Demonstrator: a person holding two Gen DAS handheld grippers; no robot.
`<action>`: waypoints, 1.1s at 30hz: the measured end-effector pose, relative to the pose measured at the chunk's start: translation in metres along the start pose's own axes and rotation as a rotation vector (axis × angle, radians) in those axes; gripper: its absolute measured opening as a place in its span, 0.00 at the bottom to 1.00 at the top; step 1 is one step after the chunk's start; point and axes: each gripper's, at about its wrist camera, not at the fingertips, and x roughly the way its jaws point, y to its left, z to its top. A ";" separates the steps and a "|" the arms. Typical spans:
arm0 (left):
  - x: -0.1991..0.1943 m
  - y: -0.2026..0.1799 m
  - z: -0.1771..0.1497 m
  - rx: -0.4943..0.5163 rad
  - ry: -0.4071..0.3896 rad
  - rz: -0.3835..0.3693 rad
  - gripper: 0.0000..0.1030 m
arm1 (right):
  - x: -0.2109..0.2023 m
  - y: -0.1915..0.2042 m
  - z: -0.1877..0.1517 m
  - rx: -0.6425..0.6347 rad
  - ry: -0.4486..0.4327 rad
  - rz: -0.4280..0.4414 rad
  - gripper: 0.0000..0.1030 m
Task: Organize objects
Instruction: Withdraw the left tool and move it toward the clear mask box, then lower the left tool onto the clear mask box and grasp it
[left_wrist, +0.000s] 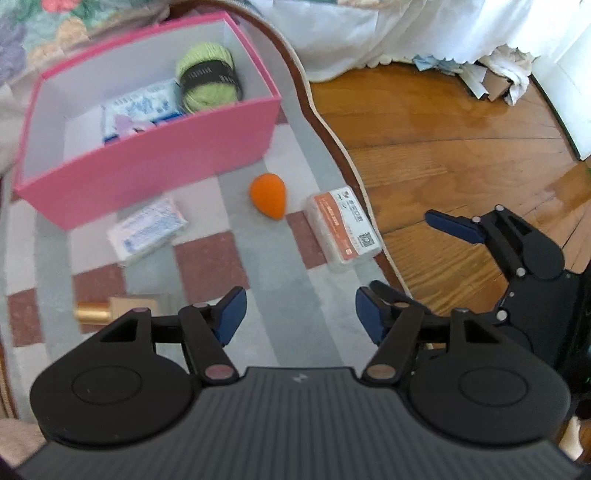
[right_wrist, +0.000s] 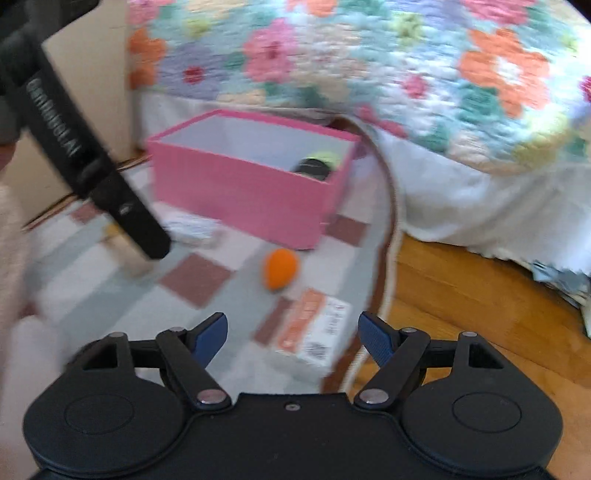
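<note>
A pink box stands open on a checkered rug; it also shows in the right wrist view. Inside lie a green yarn ball and a tissue pack. On the rug in front lie an orange sponge, a clear case with an orange label, a second tissue pack and a gold-capped bottle. My left gripper is open and empty above the rug. My right gripper is open and empty just above the labelled case, with the sponge beyond.
The rug's curved edge meets a wooden floor on the right. A bed with a flowered blanket and white sheet stands behind the box. The left gripper's body crosses the right wrist view at the left.
</note>
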 end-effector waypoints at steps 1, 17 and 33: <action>0.008 0.000 0.002 -0.015 0.013 -0.011 0.61 | 0.004 -0.002 -0.003 0.009 -0.007 0.005 0.79; 0.102 -0.019 0.014 -0.091 -0.036 -0.061 0.44 | 0.069 -0.030 -0.032 0.262 0.098 0.089 0.78; 0.106 -0.008 -0.016 -0.305 -0.056 -0.177 0.17 | 0.058 -0.009 -0.051 0.359 0.118 0.040 0.65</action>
